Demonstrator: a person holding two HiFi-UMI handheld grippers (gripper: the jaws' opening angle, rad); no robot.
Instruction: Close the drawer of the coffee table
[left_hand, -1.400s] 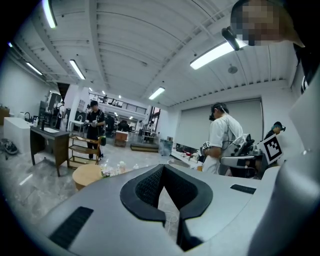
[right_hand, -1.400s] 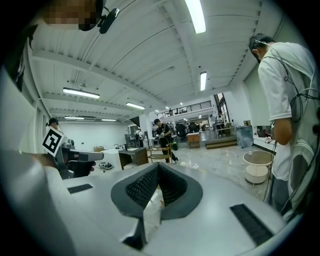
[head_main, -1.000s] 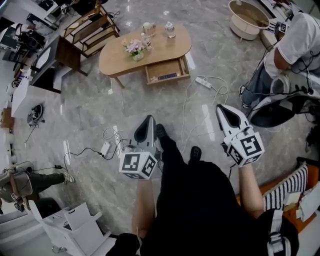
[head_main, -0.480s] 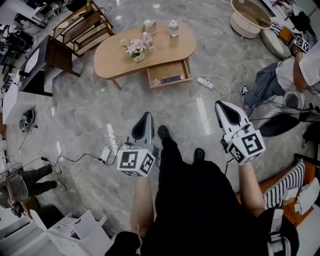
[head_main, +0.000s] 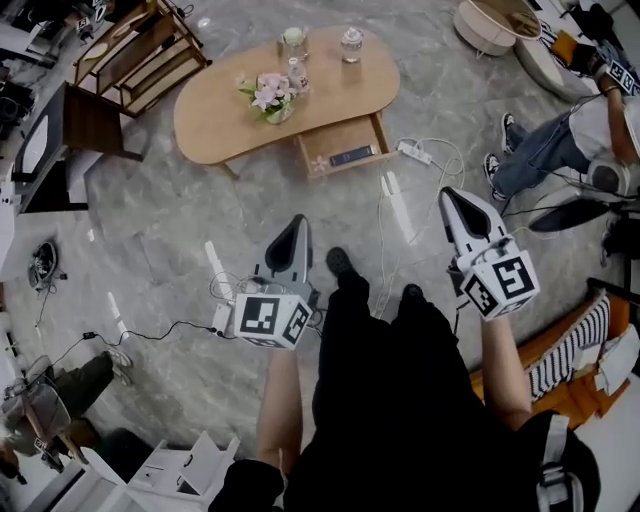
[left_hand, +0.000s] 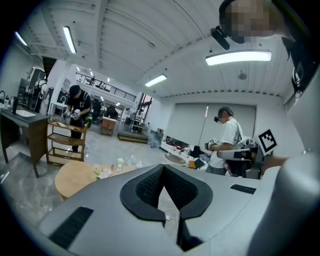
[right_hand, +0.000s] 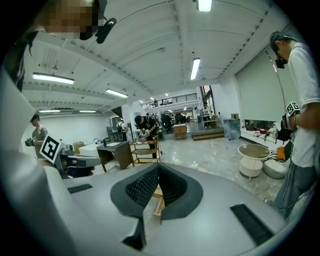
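Observation:
A bean-shaped wooden coffee table (head_main: 215, 120) stands ahead on the marble floor, with its drawer (head_main: 344, 146) pulled out toward me and a dark flat item lying inside. Flowers, a bottle and two jars sit on the tabletop. My left gripper (head_main: 297, 222) is shut and empty, held well short of the table, lower left of the drawer. To its right my right gripper (head_main: 452, 196) is likewise shut and empty, lower right of the drawer. In the left gripper view the table (left_hand: 75, 177) shows past the closed jaws. The right gripper view shows the drawer's wood (right_hand: 158, 202) between its pads.
A white power strip (head_main: 413, 153) and loose cables trail across the floor between me and the drawer. A wooden shelf cart (head_main: 135, 50) stands left of the table. A round white tub (head_main: 495, 25) sits at the upper right. A seated person (head_main: 570, 140) is at the right.
I have walked toward the table; both grippers have moved forward with me and stayed shut. The drawer sits closer to them than before.

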